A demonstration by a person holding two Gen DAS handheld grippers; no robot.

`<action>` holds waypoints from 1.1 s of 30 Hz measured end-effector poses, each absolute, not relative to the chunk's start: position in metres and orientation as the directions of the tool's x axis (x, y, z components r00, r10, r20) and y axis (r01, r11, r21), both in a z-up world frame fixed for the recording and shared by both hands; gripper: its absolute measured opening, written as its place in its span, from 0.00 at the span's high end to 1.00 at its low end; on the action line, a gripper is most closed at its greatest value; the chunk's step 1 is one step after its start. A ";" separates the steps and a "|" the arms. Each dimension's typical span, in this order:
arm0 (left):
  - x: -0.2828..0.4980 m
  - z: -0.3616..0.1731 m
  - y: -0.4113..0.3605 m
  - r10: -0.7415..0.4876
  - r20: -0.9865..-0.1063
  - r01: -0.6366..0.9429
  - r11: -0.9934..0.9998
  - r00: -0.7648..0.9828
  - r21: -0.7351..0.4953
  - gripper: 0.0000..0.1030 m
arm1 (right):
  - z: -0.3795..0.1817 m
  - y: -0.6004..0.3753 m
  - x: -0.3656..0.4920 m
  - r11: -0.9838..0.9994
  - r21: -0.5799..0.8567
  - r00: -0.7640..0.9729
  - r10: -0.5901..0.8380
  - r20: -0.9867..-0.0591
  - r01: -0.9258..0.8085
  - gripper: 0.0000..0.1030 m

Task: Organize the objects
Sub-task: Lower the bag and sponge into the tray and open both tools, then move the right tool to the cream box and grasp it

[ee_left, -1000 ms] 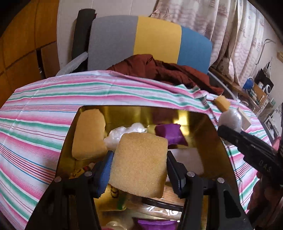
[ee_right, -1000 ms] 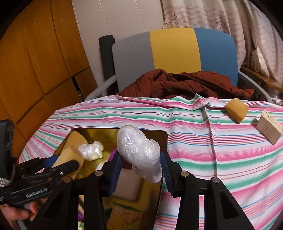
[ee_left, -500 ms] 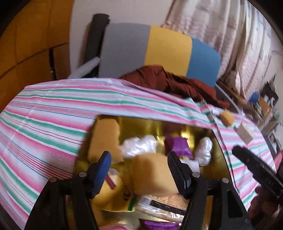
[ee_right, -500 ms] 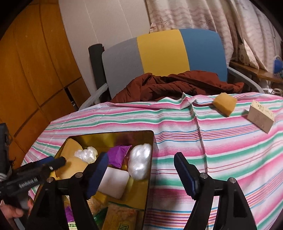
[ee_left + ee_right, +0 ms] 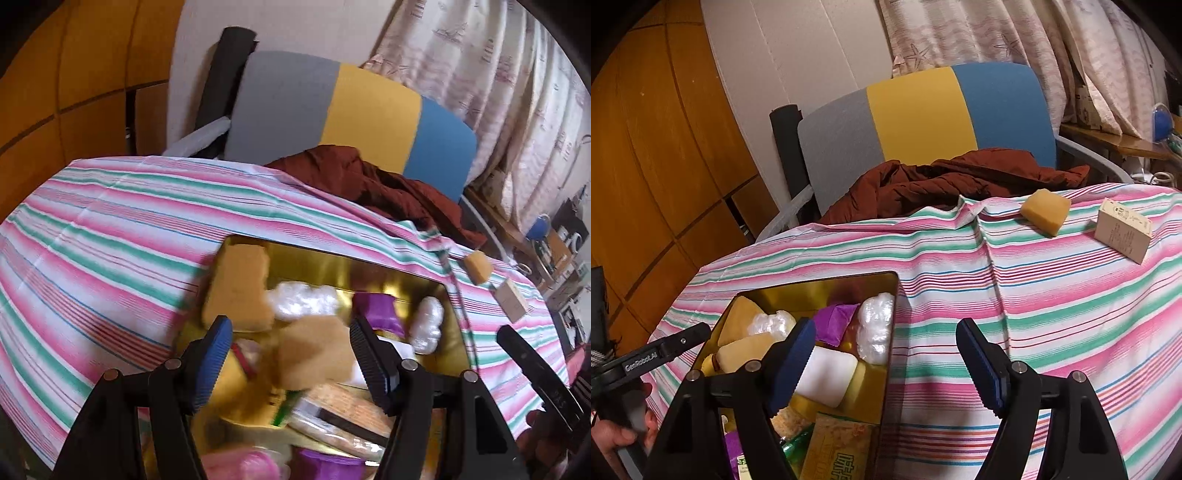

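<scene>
Glossy gold metal tin (image 5: 827,286); porous matt sponge (image 5: 1045,211); crinkly shiny plastic wrap (image 5: 875,332); striped woven cloth (image 5: 1034,295); matt cardboard box (image 5: 1123,230).

A tin (image 5: 892,291) sits near the worktop's (image 5: 1052,295) front left, holding sponges, wrapped bundles and packets. A sponge (image 5: 1045,211) and a small box (image 5: 1123,234) lie side by side near the far right edge. A chair (image 5: 923,122) stands behind the worktop.
</scene>
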State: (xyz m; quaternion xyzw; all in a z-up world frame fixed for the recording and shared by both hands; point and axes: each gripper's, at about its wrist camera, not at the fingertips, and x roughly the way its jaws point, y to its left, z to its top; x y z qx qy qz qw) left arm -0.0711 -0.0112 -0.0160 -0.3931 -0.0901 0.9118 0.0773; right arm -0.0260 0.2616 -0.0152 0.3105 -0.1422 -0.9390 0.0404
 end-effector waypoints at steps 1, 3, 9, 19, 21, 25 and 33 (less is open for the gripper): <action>-0.070 -0.015 -0.007 0.225 -0.703 -0.087 -0.970 -0.675 -0.227 0.35 | -0.015 0.264 -0.025 -0.956 0.294 -0.805 -0.160 -0.571 -0.018 0.23; -0.068 -0.015 0.006 0.246 -0.706 -0.128 -0.968 -0.664 -0.217 0.35 | -0.015 0.271 -0.024 -0.954 0.299 -0.806 -0.152 -0.571 -0.032 0.22; -0.059 -0.017 0.046 0.297 -0.723 -0.242 -0.953 -0.624 -0.183 0.35 | -0.017 0.294 -0.020 -0.950 0.303 -0.806 -0.123 -0.579 -0.073 0.21; -0.043 -0.017 0.088 0.360 -0.743 -0.361 -0.917 -0.564 -0.170 0.35 | -0.040 0.341 -0.019 -0.966 0.228 -0.753 -0.062 -0.655 -0.119 0.16; -0.042 -0.018 0.096 0.372 -0.751 -0.378 -0.909 -0.546 -0.175 0.35 | -0.049 0.355 -0.020 -0.970 0.206 -0.734 -0.047 -0.678 -0.129 0.16; -0.041 -0.021 0.116 0.401 -0.766 -0.420 -0.888 -0.502 -0.189 0.35 | -0.061 0.387 -0.019 -0.973 0.174 -0.710 -0.017 -0.704 -0.149 0.16; -0.032 -0.023 0.160 0.440 -0.787 -0.513 -0.838 -0.432 -0.186 0.35 | -0.053 0.463 -0.040 -0.984 0.052 -0.714 0.087 -0.695 -0.171 0.11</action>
